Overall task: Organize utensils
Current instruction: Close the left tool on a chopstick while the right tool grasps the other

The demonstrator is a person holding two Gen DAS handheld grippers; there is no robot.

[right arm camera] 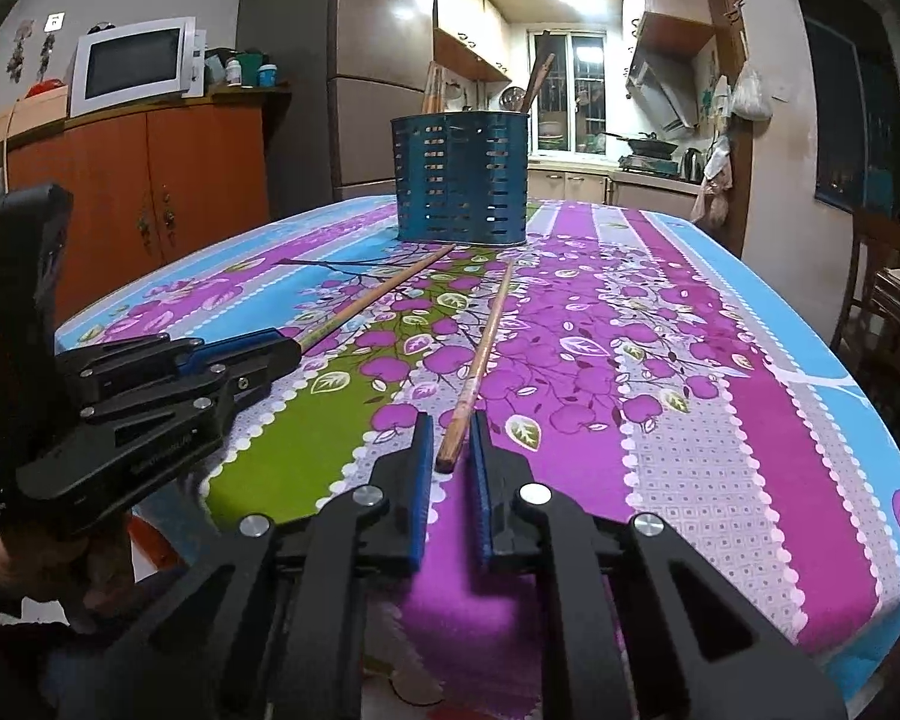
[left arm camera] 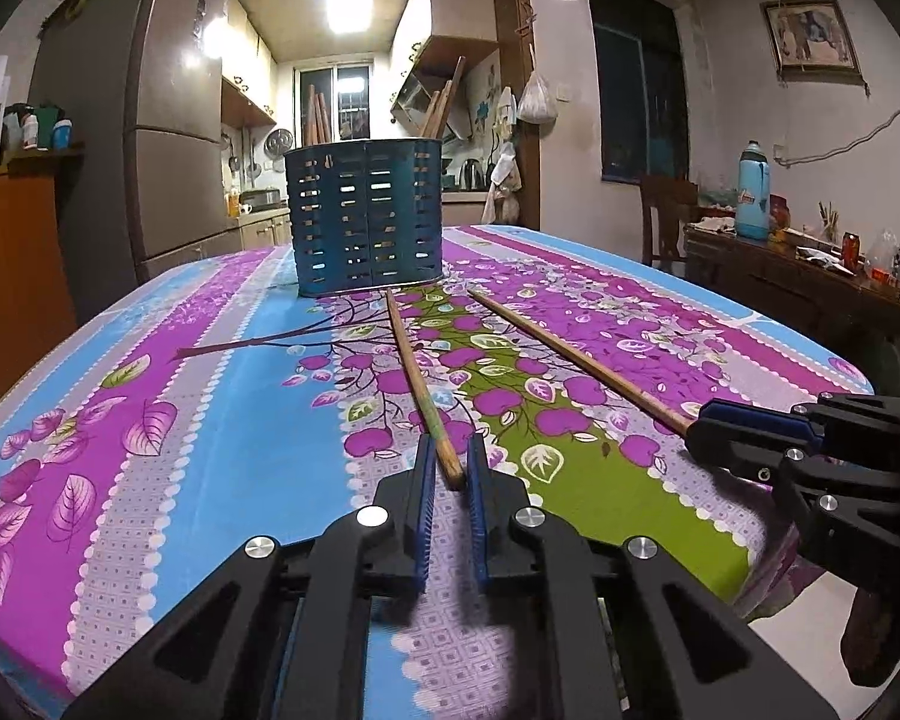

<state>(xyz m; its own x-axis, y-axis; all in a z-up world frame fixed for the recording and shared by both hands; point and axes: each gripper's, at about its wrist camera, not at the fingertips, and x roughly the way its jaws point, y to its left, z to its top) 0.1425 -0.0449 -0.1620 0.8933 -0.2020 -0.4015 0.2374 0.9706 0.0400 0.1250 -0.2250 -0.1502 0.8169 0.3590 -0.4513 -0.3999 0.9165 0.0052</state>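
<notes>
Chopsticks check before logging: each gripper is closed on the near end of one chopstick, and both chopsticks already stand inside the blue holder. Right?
Not quite. Both chopsticks, the left gripper's and the right gripper's, lie flat on the tablecloth before the blue holder, as both wrist views show. The grips are as stated.

Left chopstick [left arm camera: 417,375]: wooden and slim, lying flat on the floral cloth, thick end toward the camera, thin tip reaching almost to the holder.
Right chopstick [right arm camera: 479,363]: same wood, lying flat just beside the first, the two spreading apart toward their thick ends.
Utensil holder [left arm camera: 366,216]: dark teal, slotted walls, standing upright, sticks poking above its rim.
</notes>
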